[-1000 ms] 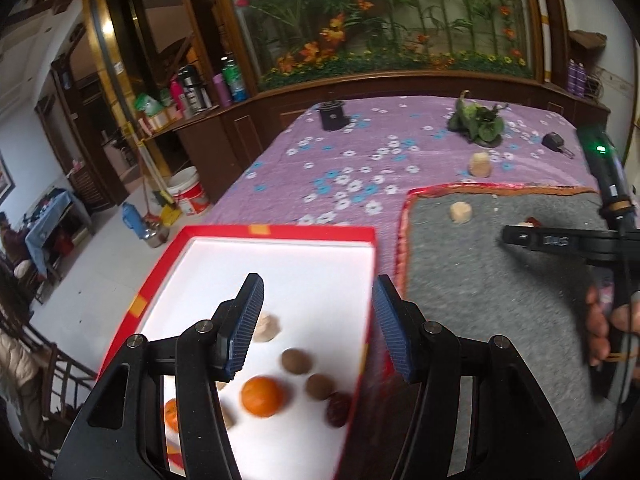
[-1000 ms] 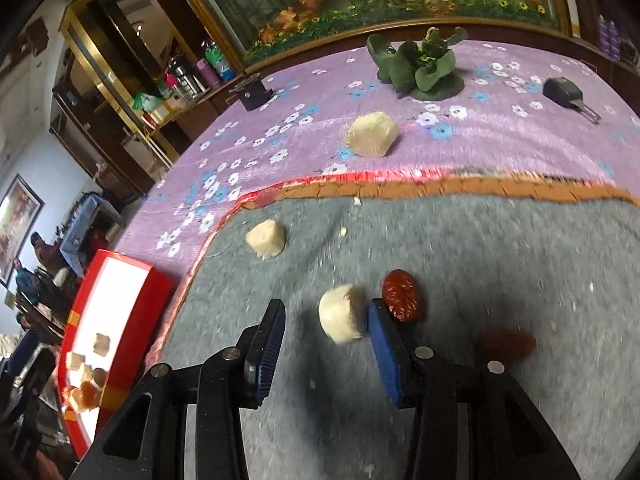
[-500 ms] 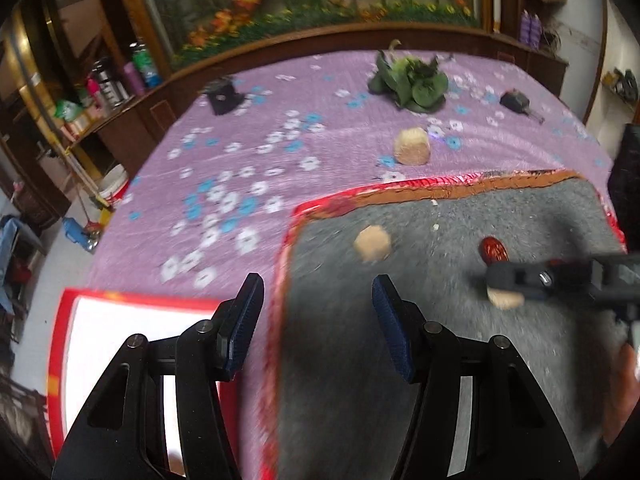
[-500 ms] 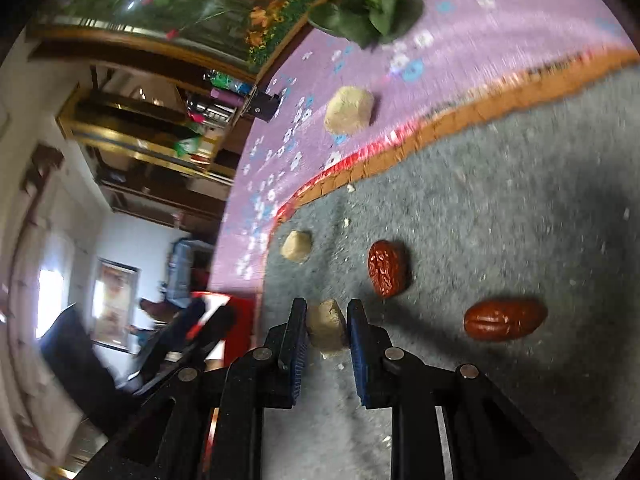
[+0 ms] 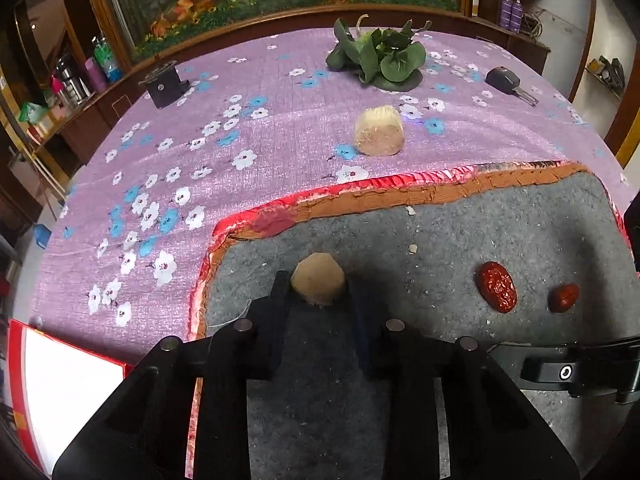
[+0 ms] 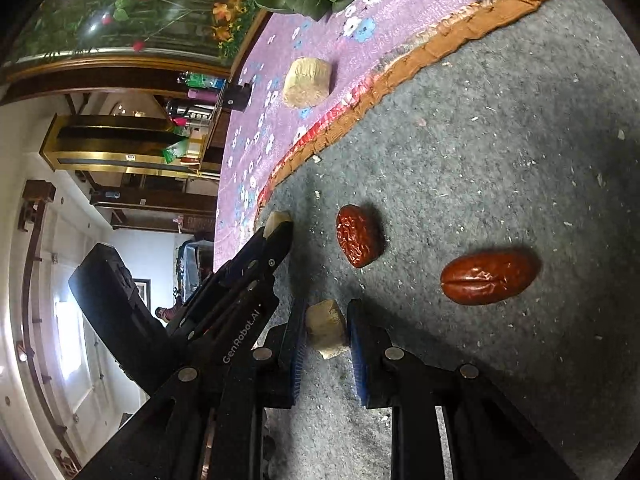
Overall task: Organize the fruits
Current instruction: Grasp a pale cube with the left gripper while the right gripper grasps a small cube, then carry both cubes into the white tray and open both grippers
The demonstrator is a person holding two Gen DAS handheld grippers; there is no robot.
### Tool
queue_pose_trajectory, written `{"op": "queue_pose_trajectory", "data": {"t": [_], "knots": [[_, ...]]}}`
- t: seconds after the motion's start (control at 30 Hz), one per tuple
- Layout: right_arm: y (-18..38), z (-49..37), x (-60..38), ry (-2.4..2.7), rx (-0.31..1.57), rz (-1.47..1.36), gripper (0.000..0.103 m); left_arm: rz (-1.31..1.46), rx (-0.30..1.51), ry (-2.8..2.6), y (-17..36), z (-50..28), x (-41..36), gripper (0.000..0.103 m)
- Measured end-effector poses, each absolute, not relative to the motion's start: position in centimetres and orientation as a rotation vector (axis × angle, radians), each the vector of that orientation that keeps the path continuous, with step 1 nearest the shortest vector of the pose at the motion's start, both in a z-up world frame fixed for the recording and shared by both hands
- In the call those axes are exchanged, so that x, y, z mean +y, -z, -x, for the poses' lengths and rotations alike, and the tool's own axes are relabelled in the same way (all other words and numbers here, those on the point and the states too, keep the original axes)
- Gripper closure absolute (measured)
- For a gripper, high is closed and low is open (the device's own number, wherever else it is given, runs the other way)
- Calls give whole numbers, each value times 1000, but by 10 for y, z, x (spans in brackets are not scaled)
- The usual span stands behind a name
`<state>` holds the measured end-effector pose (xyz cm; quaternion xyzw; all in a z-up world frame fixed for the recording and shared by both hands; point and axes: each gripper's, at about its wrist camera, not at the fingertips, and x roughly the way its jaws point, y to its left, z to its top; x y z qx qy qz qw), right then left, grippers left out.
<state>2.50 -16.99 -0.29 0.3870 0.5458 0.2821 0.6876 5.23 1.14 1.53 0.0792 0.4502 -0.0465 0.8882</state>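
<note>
My left gripper [image 5: 318, 292] has its jaws around a tan fruit chunk [image 5: 318, 282] lying on the grey felt mat [image 5: 460, 240]; whether the pads press it I cannot tell. My right gripper [image 6: 325, 330] is shut on a small pale chunk [image 6: 326, 328] held over the mat [image 6: 500, 140]. Two red dates [image 5: 496, 286] [image 5: 564, 297] lie on the mat to the right; they also show in the right wrist view [image 6: 357, 235] [image 6: 488, 277]. A larger tan chunk [image 5: 379, 131] sits on the purple flowered cloth [image 5: 180, 168] beyond the mat. The left gripper shows in the right wrist view [image 6: 276, 226].
The white tray with red rim [image 5: 60, 376] is at the lower left. A green leafy plant [image 5: 380, 56], a black box [image 5: 164, 84] and a black key fob [image 5: 506, 80] stand at the back of the cloth. Wooden cabinets ring the table.
My left gripper swung right from the white tray to the mat and narrowed around the tan chunk. My right gripper shut on the pale chunk, tilted and lifted it.
</note>
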Motion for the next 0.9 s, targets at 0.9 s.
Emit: {"op": "queue_pose_trajectory", "data": {"t": [0.9], "knots": [[-93,99,0,-800,765,-298,83,-70,585,-339,-92,159,161,76]]}}
